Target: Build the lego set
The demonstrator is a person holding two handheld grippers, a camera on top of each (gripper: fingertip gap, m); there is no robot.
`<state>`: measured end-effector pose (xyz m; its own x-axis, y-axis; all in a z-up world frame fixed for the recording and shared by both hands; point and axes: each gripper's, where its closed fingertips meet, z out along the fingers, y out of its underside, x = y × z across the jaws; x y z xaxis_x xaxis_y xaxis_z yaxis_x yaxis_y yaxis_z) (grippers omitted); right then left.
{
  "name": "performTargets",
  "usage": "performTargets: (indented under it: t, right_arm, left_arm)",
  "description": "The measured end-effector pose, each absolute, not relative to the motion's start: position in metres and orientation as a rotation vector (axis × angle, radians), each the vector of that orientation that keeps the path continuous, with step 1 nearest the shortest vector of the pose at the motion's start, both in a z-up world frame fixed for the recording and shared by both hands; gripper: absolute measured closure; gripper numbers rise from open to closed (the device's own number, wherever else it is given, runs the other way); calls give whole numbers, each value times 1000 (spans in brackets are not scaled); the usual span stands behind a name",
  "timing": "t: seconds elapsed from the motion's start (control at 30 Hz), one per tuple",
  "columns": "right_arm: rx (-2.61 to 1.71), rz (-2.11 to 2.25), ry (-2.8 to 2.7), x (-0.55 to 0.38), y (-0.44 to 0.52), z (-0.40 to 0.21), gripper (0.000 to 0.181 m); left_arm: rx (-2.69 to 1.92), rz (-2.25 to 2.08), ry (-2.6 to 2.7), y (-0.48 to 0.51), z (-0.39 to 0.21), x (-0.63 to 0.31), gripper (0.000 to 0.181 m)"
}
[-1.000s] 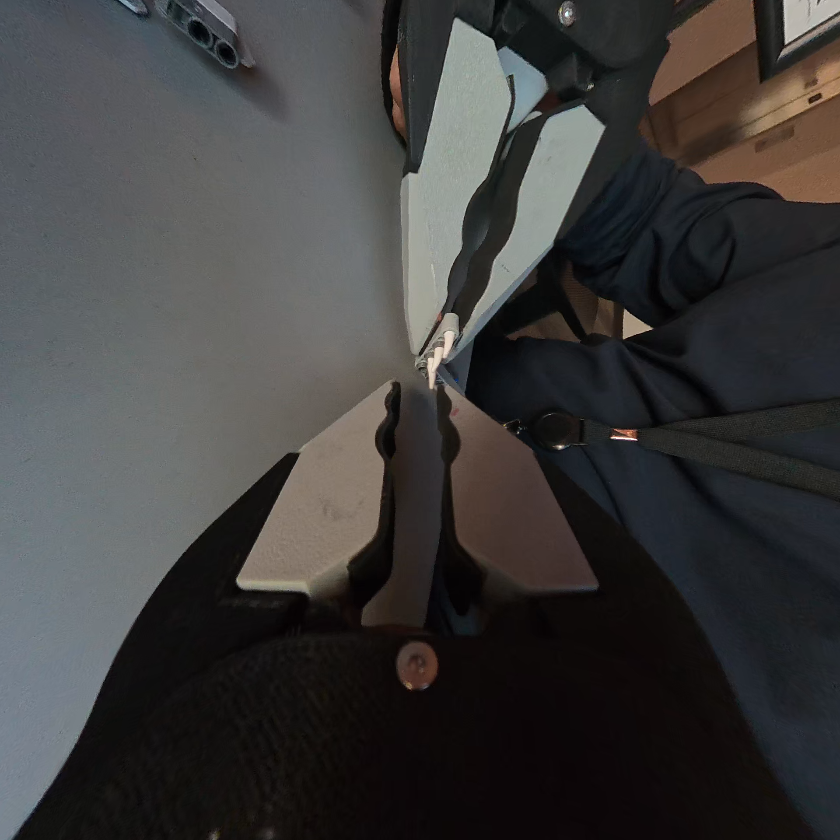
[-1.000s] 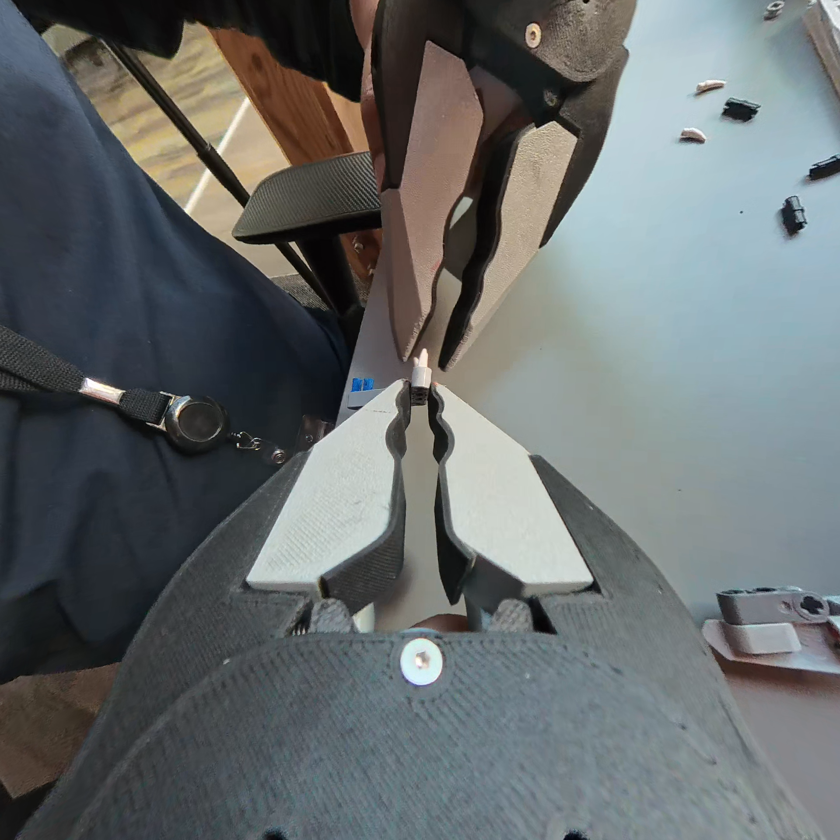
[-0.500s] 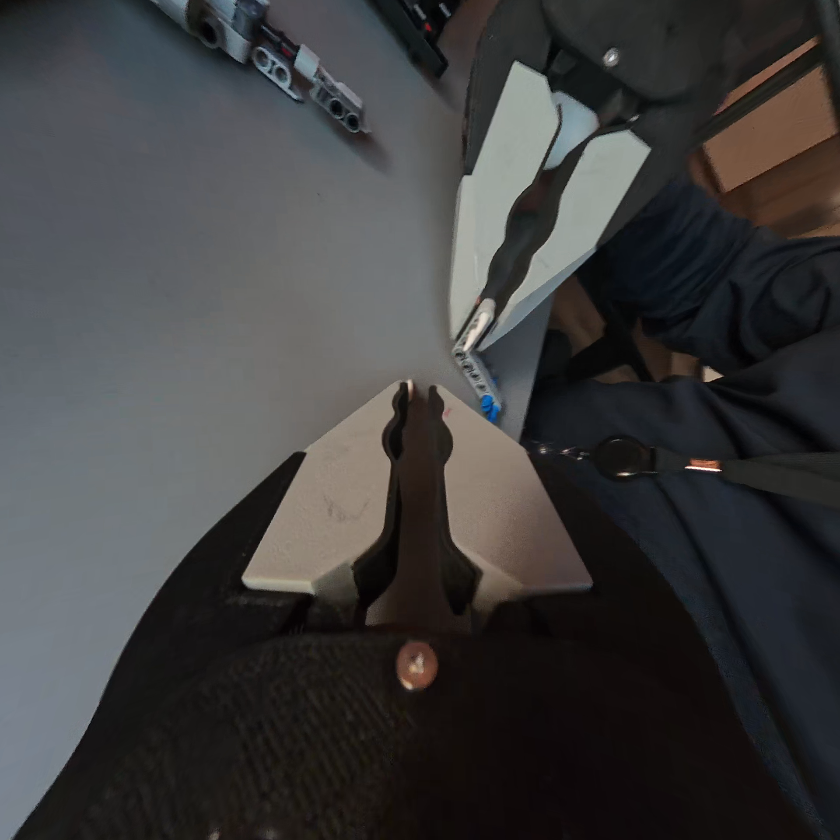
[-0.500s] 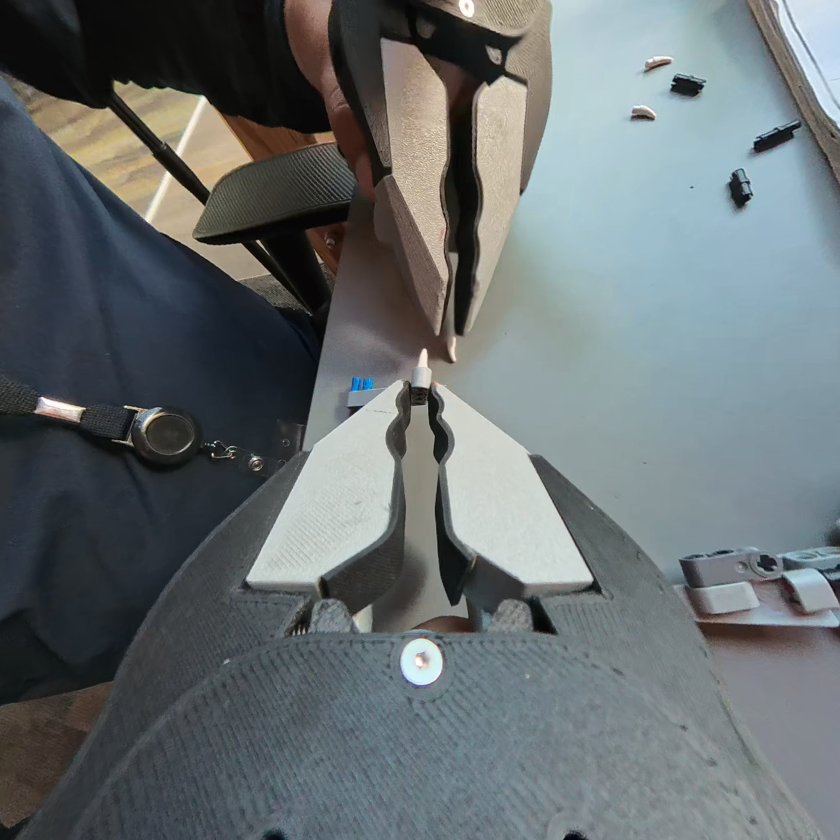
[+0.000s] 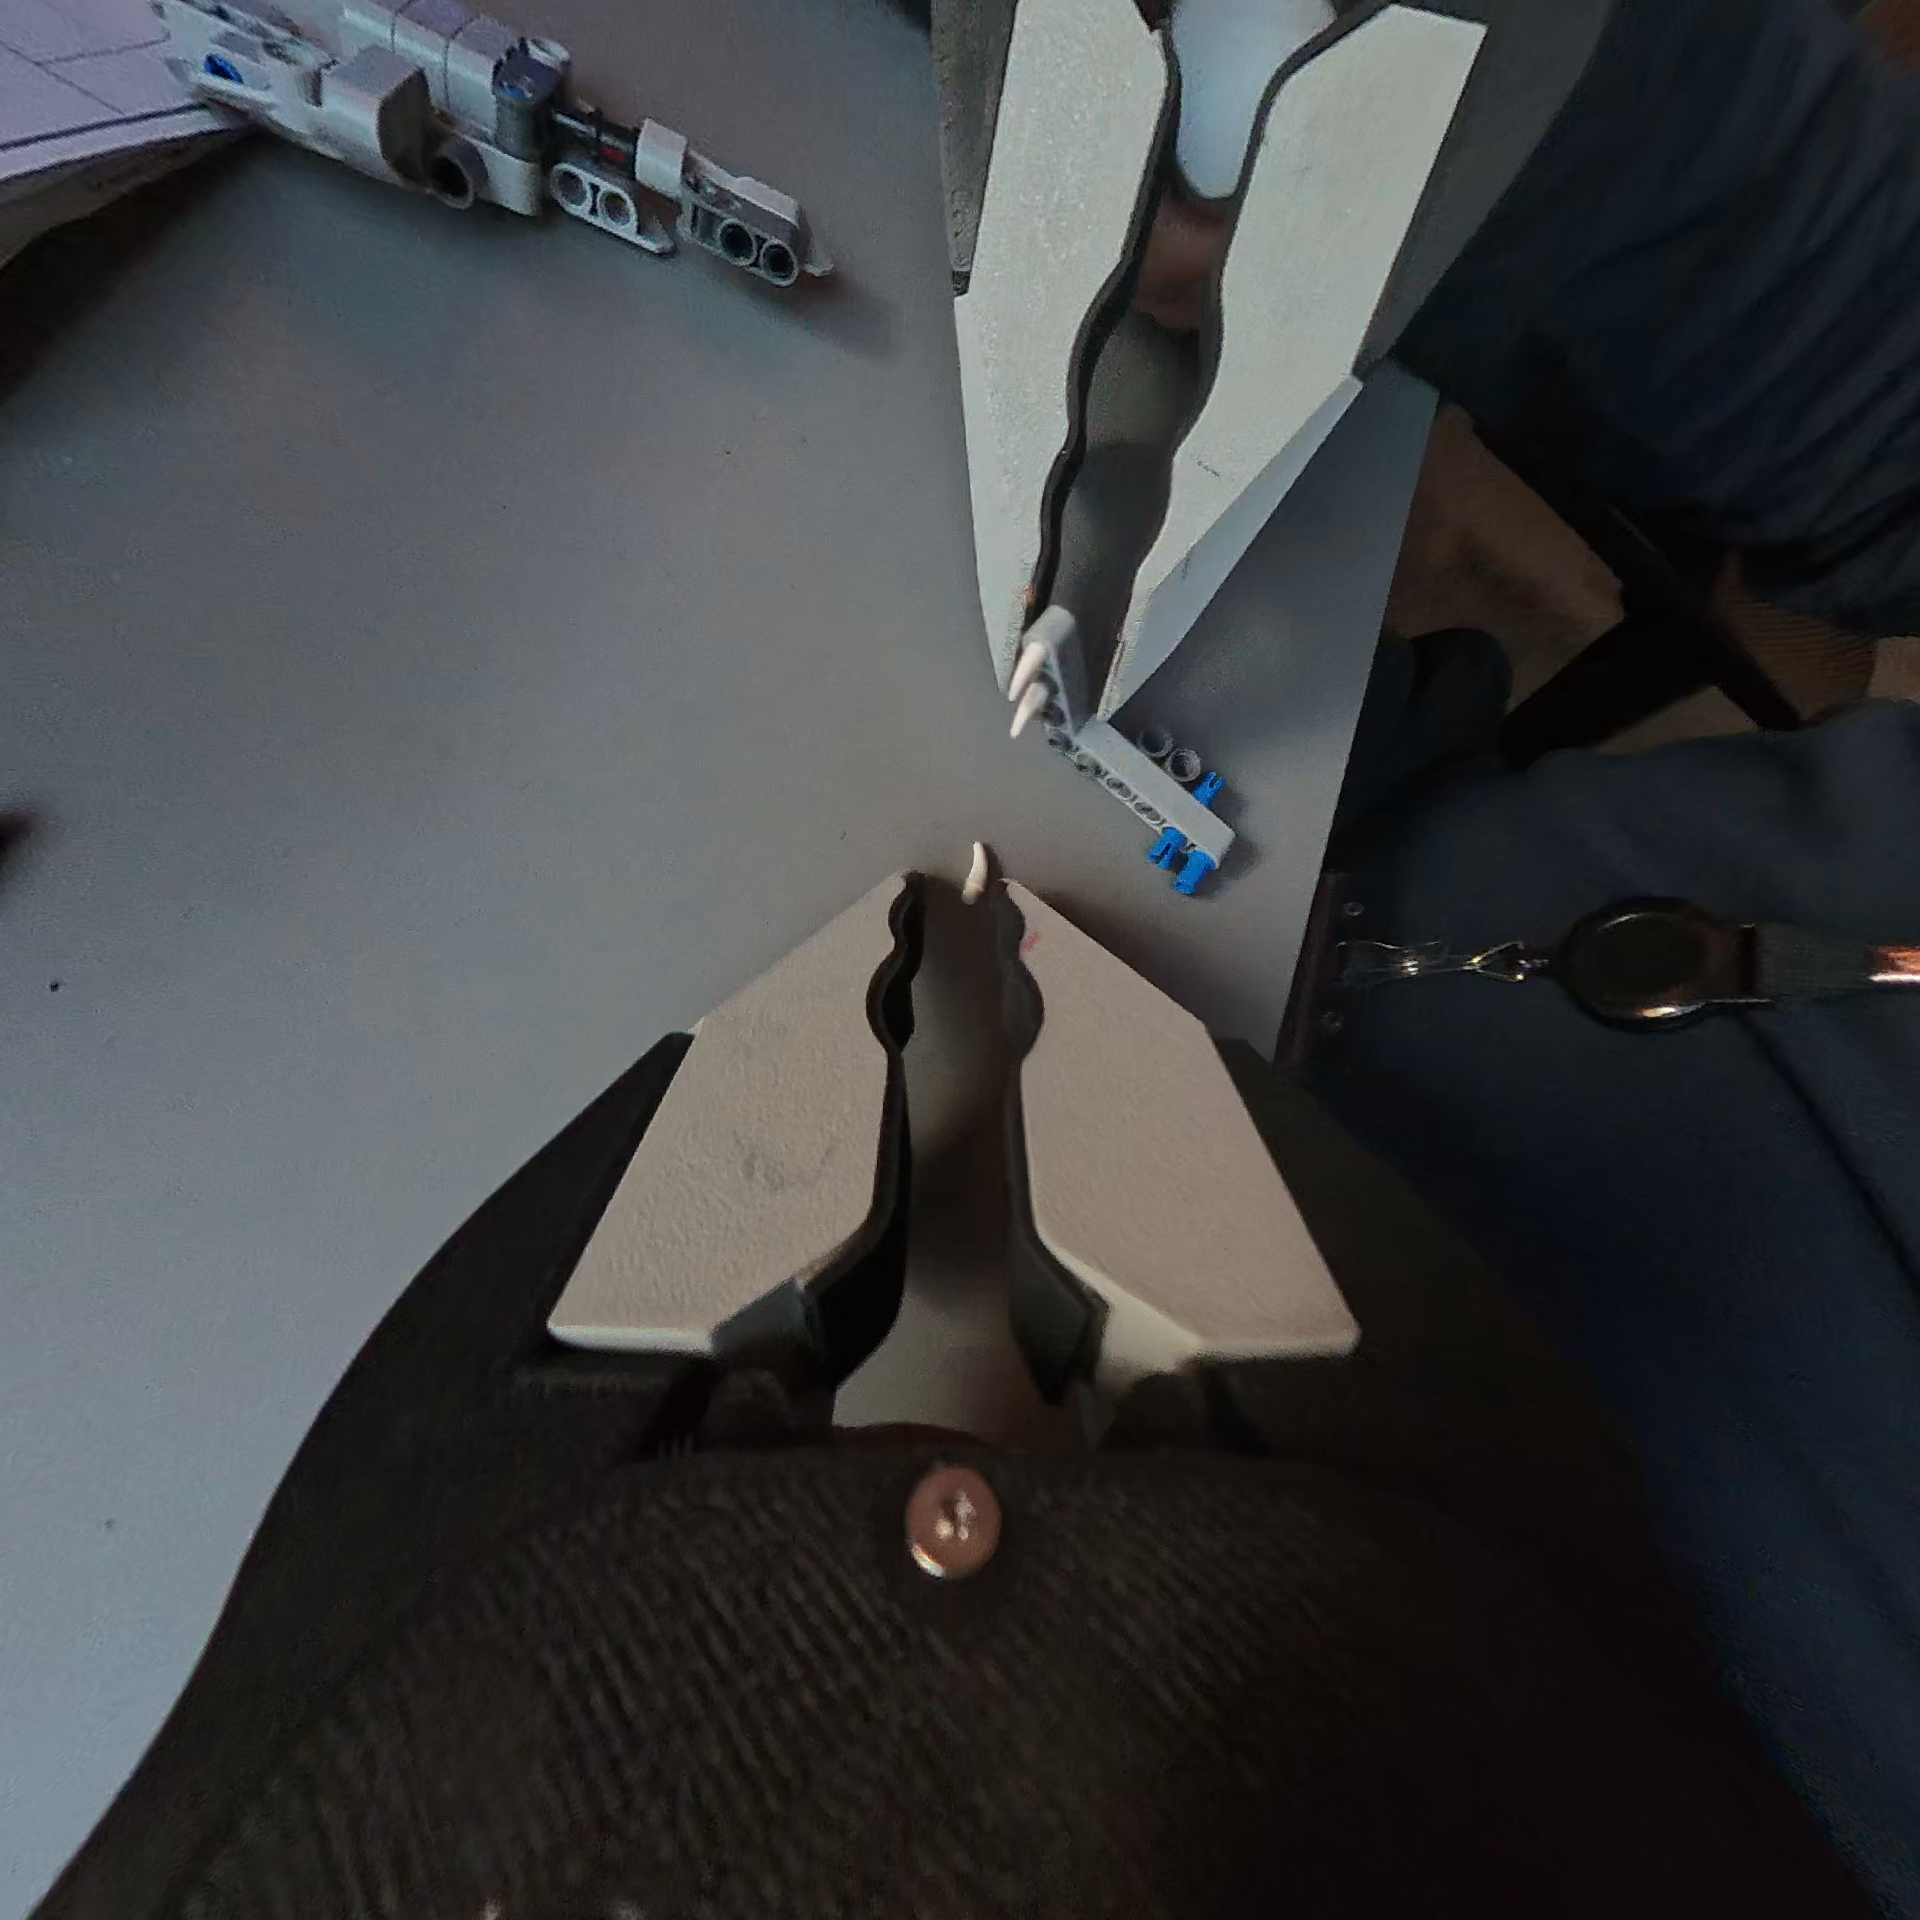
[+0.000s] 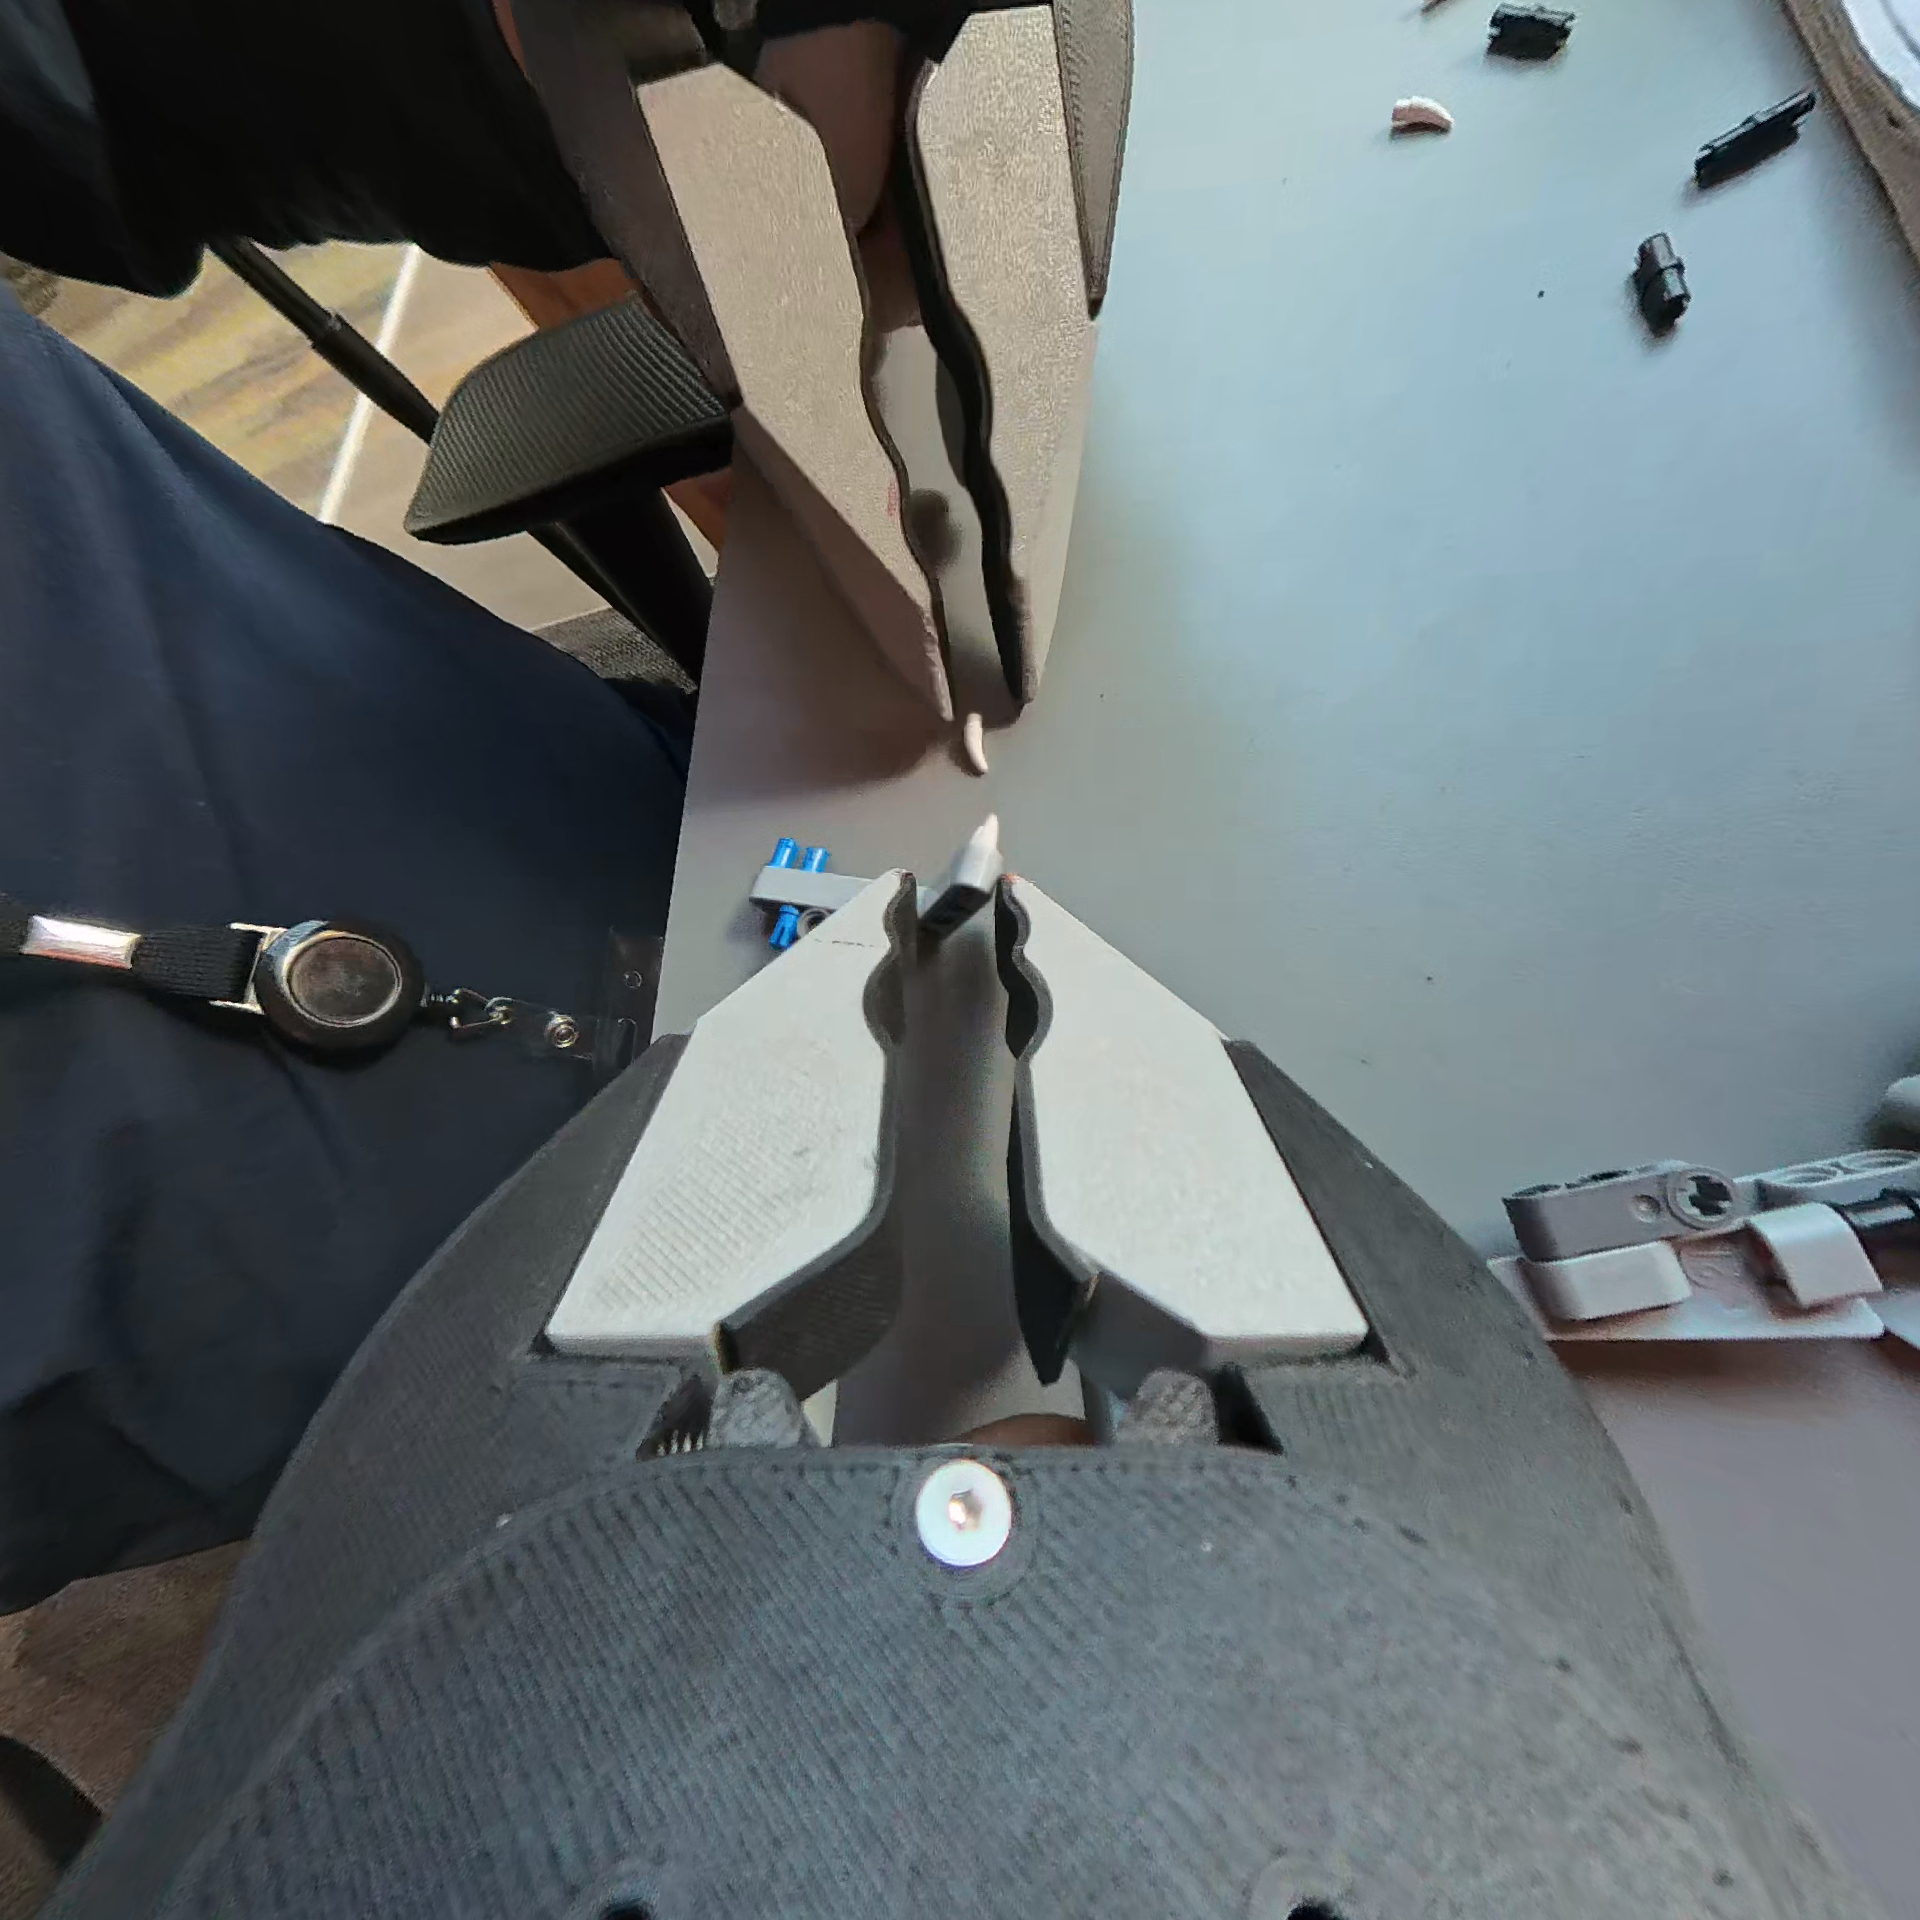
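Grey table [image 5: 416,675] filled most of both views, with a long grey lego assembly [image 5: 488,135] lying at the upper left of the left wrist view. At mid-frame the right gripper [image 6: 951,894] had its fingers parted, a small grey piece tipped with white teeth [image 6: 961,883] leaning between them; whether they pinched it I cannot tell. A grey beam with blue pins [image 5: 1153,800] lay just right of centre. Facing it, the left gripper [image 5: 961,883] stood slightly parted, a white tooth [image 5: 974,871] at its tips, grip unclear.
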<state>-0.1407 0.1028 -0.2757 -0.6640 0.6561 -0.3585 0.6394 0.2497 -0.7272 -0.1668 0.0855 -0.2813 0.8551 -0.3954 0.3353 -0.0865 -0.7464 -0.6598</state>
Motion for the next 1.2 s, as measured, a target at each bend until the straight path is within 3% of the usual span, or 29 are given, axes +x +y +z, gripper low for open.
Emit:
performTargets:
  t: [0.17, 0.6, 0.77, 1.07, 1.2]
  right_arm:
    - [-1274, 1385, -2457, -139, 107, -277, 166]
    - [-1209, 1369, -2101, -136, 109, -241, 161]
    - [-1190, 1114, -2143, -145, 103, -262, 160]
    - [-1262, 1232, -2035, -133, 111, -230, 156]
    - [-1176, 1093, -2161, -137, 93, -240, 156]
  left_arm:
    - [-2362, -634, 411, 88, -283, -156, 181]
    - [-2261, -590, 391, 84, -272, -164, 181]
    - [-2258, -605, 337, 83, -268, -171, 181]
    - [-2345, -615, 192, 67, -281, -169, 176]
    - [-2338, -598, 178, 68, -282, -171, 178]
